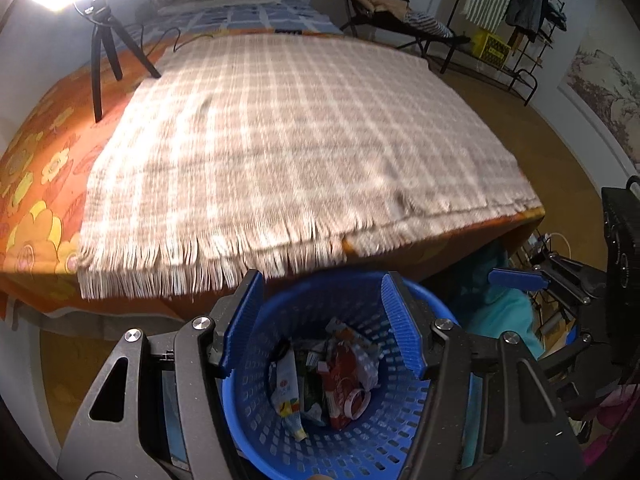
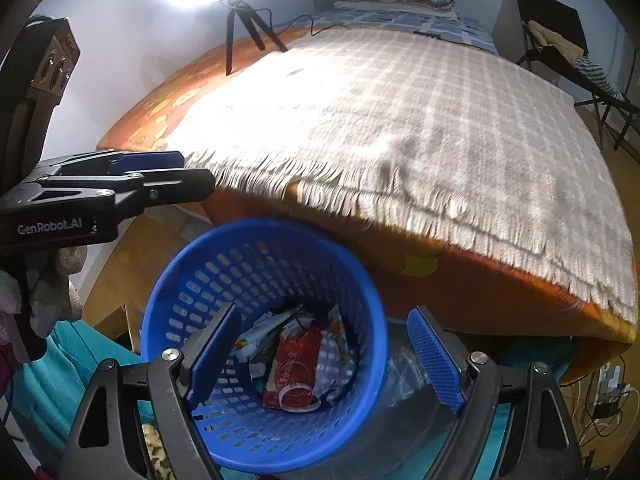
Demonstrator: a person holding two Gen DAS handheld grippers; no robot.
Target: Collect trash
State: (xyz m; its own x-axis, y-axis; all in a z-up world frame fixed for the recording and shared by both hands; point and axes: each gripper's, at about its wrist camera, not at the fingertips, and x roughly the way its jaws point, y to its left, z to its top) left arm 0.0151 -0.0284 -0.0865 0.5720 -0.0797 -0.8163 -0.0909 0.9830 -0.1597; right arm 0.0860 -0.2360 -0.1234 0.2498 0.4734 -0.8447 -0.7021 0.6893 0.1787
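A blue perforated basket (image 1: 256,412) stands on the floor at the foot of the bed; it also shows in the right wrist view (image 2: 208,280). Inside lie several wrappers, among them a red packet (image 1: 340,384) (image 2: 294,368) and a white sachet (image 1: 286,388) (image 2: 256,336). My left gripper (image 1: 322,312) is open and empty above the basket. My right gripper (image 2: 326,344) is open and empty over the basket's right side. The right gripper's fingers (image 1: 516,278) show at the right of the left wrist view, and the left gripper's fingers (image 2: 160,160) at the left of the right wrist view.
A bed with a checked fringed blanket (image 1: 288,144) (image 2: 420,120) over an orange floral sheet (image 1: 36,184) fills the view ahead. A lamp on a tripod (image 1: 104,40) (image 2: 240,28) stands on the bed. Teal cloth (image 2: 60,380) lies beside the basket. A chair (image 1: 384,12) and a clothes rack (image 1: 520,20) stand behind.
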